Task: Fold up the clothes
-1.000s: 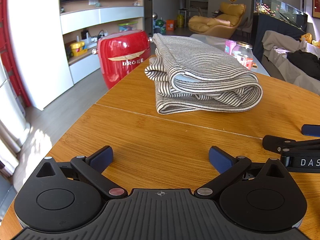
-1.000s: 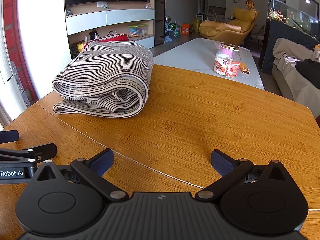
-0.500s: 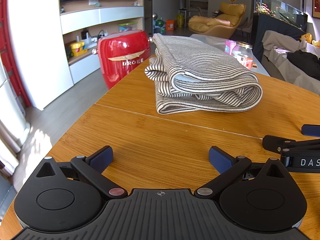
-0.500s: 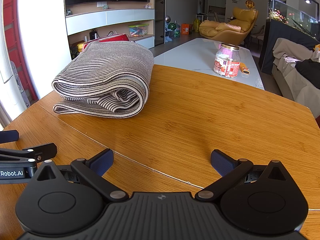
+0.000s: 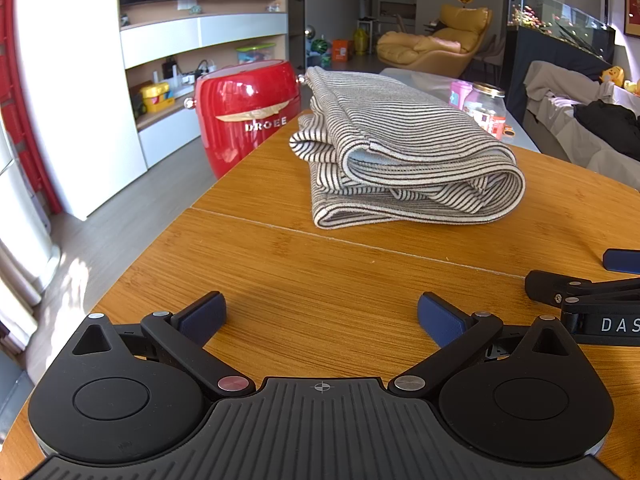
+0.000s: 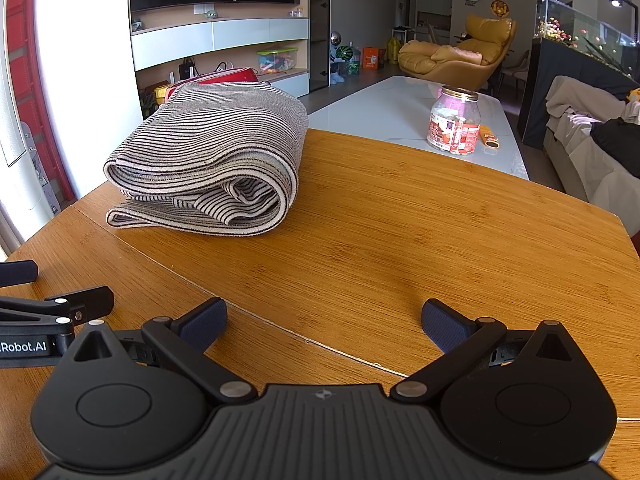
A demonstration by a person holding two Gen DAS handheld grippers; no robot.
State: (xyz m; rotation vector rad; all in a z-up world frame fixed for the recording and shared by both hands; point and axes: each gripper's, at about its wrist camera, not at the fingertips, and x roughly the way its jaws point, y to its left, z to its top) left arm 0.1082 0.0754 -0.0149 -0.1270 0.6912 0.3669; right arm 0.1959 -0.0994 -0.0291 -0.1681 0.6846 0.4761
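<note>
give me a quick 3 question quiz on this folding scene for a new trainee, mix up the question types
1. True or false: the left gripper is clamped on the striped garment.
2. Multiple choice: the striped garment lies (A) spread flat, (B) folded in a stack on the wooden table, (C) hanging off the edge.
3. Fill in: beyond the table's far edge, on the white table, stands a clear ____ with a gold lid.

Key
1. False: both the left gripper and the right gripper sit open and empty, short of the garment.
2. B
3. jar
</note>
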